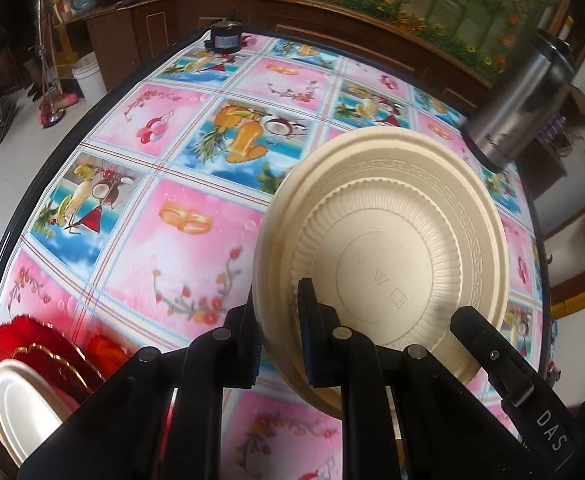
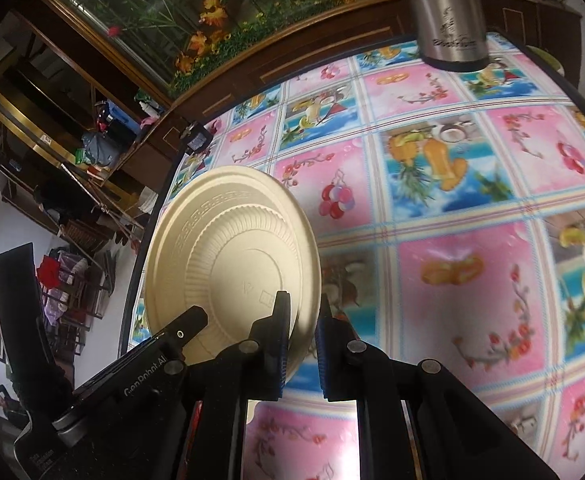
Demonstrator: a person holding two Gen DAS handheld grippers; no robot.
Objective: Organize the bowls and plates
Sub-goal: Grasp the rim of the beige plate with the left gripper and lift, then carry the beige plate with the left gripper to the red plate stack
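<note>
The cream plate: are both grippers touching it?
Touching. Each wrist view shows the cream plate's rim pinched between fingers: left gripper, right gripper.

Both the left gripper [image 1: 278, 334] and right gripper [image 2: 302, 340] are matte black, with blue ribbed finger pads, round silver pivot pins and white printed lettering beside the linkages.
</note>
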